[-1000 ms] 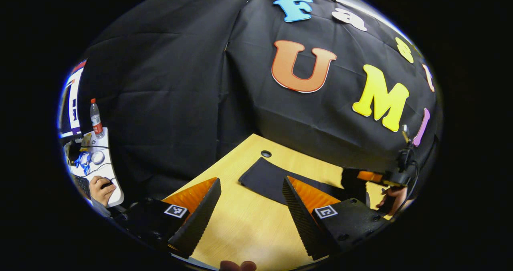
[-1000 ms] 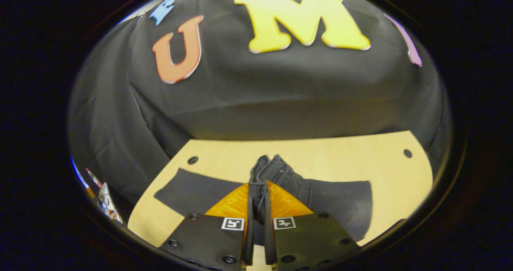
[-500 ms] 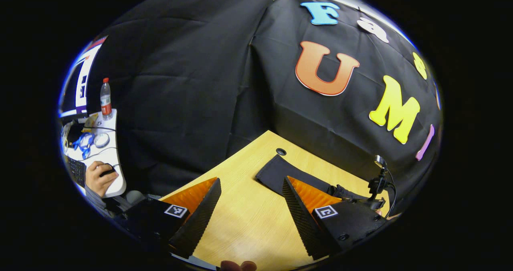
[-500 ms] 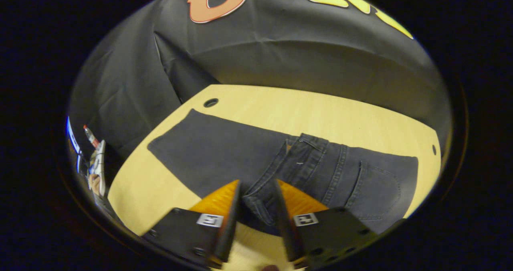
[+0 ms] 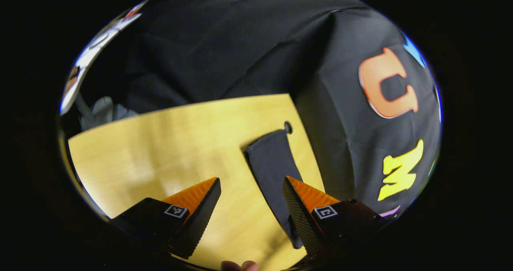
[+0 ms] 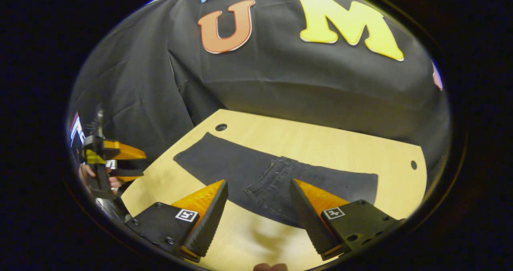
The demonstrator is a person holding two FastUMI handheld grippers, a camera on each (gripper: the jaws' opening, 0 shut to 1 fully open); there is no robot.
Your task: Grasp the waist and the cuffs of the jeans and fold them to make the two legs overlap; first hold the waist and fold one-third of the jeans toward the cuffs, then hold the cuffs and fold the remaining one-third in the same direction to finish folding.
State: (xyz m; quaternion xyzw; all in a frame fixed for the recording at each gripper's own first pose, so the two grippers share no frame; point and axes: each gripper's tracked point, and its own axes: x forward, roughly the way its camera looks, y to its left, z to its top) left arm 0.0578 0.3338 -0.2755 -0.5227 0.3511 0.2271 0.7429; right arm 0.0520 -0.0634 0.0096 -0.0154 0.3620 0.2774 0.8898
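Dark jeans (image 6: 240, 166) lie flat on the wooden table (image 6: 320, 142), the waist part (image 6: 268, 183) folded over onto the legs. My right gripper (image 6: 258, 187) hovers open just in front of the folded waist, with nothing between its fingers. In the left gripper view the cuff end of the jeans (image 5: 272, 162) runs away from me towards a hole in the table (image 5: 287, 126). My left gripper (image 5: 251, 187) is open above the table, its right finger over the leg's edge. It also appears in the right gripper view at the far left as the left gripper (image 6: 110, 160), held by a hand.
The table has small round holes near its back corners (image 6: 221, 127) (image 6: 411, 164). Bare wood (image 5: 160, 142) lies left of the cuffs. The black cloth wall stands close behind the table. A white desk edge (image 5: 96, 50) is far off to the left.
My right gripper has opened, letting the waist drop onto the legs, and pulled back. My left gripper has swung round towards the cuff end, still open.
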